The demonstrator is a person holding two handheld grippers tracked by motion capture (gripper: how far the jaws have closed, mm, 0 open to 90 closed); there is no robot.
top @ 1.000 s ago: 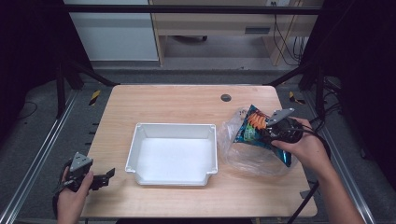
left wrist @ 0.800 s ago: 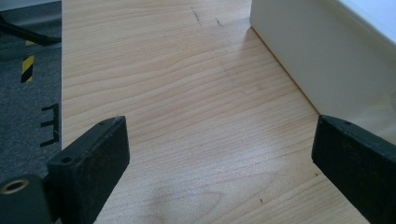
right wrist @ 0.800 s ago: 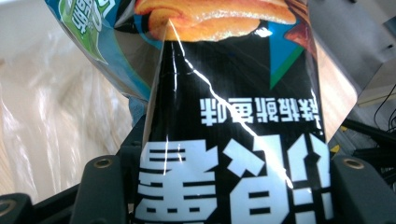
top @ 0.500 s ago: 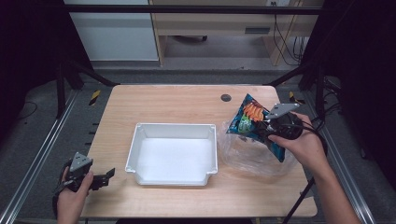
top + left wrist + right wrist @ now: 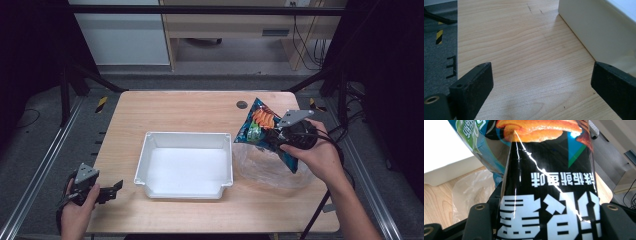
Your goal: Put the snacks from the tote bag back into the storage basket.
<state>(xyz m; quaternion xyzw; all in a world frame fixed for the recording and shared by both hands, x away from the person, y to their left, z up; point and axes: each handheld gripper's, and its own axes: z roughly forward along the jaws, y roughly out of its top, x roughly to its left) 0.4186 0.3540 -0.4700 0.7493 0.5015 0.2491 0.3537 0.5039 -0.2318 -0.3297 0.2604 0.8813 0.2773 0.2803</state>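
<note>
One snack bag (image 5: 264, 131) is in hand, pinched across its lower half by the right gripper (image 5: 274, 136), jaws clenched on the foil as seen in the right gripper view, where the bag (image 5: 549, 182) rises between the two black jaws with its print upside down; in the high view it hangs clear of the table (image 5: 190, 107), above a crumpled clear plastic bag (image 5: 262, 167) at the right side, just beside the right wall of the white tray (image 5: 185, 141); tray interior appears empty; judged step: carry the snack bag leftward and set it in the tray; notes for doing it well: keep the pinch firm but not harder, since the puffed foil may slip or burst; lift high enough that the lower corner clears the tray rim before crossing; watch that the clear plastic does not cling and trail along; lower until the bag rests on the tray floor, then release, rather than dropping from height; left gripper (image 5: 111, 190) sits low at the near-left table edge, jaws spread wide over bare wood (image 5: 529, 62) with nothing between them, tray wall (image 5: 584, 27) just ahead; it could steady the tray if it slides.
</note>
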